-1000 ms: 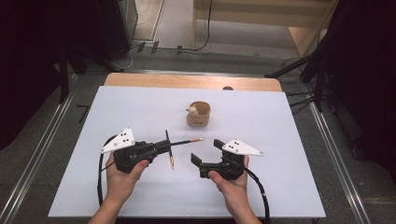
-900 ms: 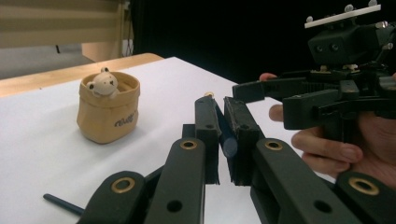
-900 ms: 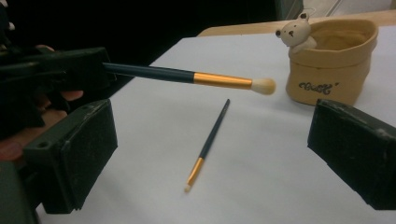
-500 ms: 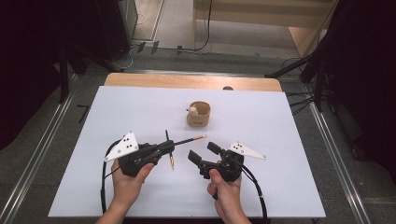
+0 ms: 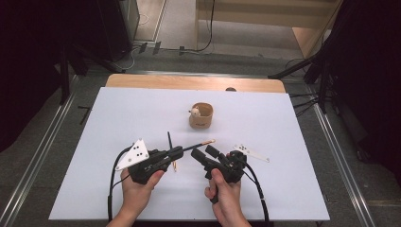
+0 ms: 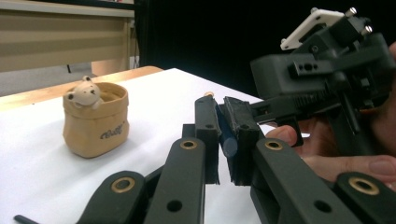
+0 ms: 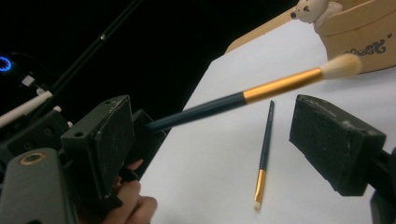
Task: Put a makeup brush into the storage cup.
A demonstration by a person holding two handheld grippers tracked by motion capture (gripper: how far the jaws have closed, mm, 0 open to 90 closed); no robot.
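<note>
My left gripper (image 5: 178,150) is shut on the dark handle of a makeup brush (image 5: 201,144), whose gold ferrule and pale tip point right, toward the tan pot (image 5: 201,116). In the left gripper view the pads clamp the handle end (image 6: 227,140). My right gripper (image 5: 203,152) faces it from the right. Its jaws have just been closing and still stand open (image 7: 219,135). The held brush (image 7: 280,84) crosses above the gap, and neither pad touches it. A second, thinner brush (image 7: 264,154) lies flat on the white table (image 5: 293,179).
The tan pot (image 6: 95,121) has a small bear figure (image 6: 84,92) on its rim and stands mid-table, beyond both grippers. The thin brush (image 5: 171,151) lies just in front of the left gripper. A wooden strip (image 5: 189,82) edges the table's far side.
My left gripper has shifted a little right with the brush, toward the right gripper. The right gripper has rolled in the hand, its grey plate swinging out to the right.
</note>
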